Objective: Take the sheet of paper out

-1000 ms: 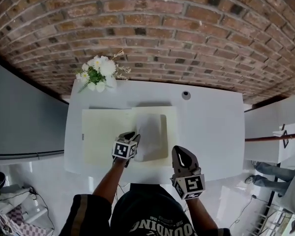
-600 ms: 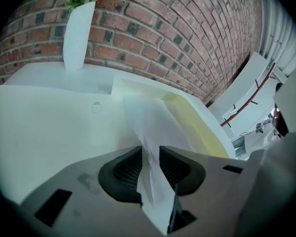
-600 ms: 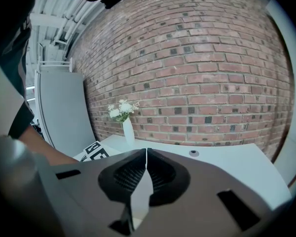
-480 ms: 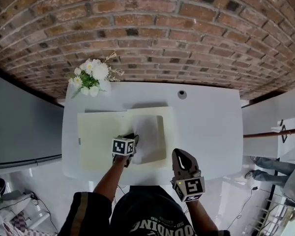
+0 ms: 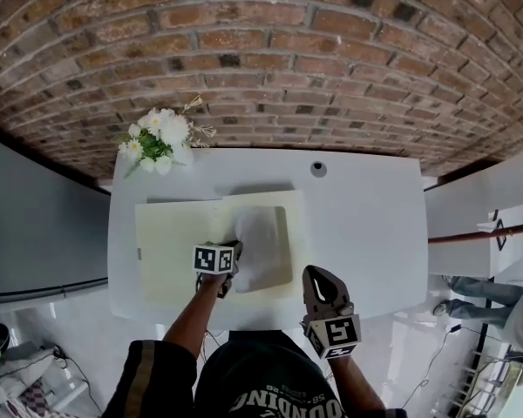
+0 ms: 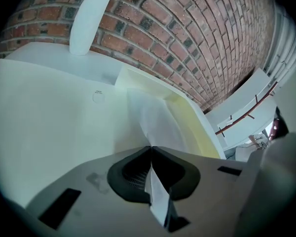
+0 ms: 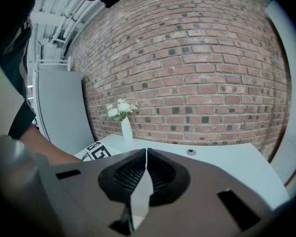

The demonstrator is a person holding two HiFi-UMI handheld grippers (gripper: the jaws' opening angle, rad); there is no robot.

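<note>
A pale yellow folder point(image 5: 170, 242) lies open on the white table point(image 5: 366, 233). On the folder's right half rests a white sheet of paper point(image 5: 263, 242), its near left edge lifted. My left gripper point(image 5: 233, 252) is shut on that edge. In the left gripper view the sheet of paper point(image 6: 155, 120) runs from the folder point(image 6: 197, 127) in between the closed jaws of the left gripper point(image 6: 151, 151). My right gripper point(image 5: 319, 275) hovers at the table's front edge, right of the folder. It is shut, and in its own view the right gripper point(image 7: 146, 152) holds nothing.
A white vase of flowers point(image 5: 159, 136) stands at the table's back left corner, also seen as the vase point(image 7: 126, 129) in the right gripper view. A small round fitting point(image 5: 318, 169) sits near the back edge. A brick wall point(image 5: 270, 50) rises behind the table, and a grey panel point(image 5: 35, 216) stands to the left.
The head view has drifted a little. The left gripper stays shut on the sheet at much the same spot on the folder, and the right gripper has hardly moved.
</note>
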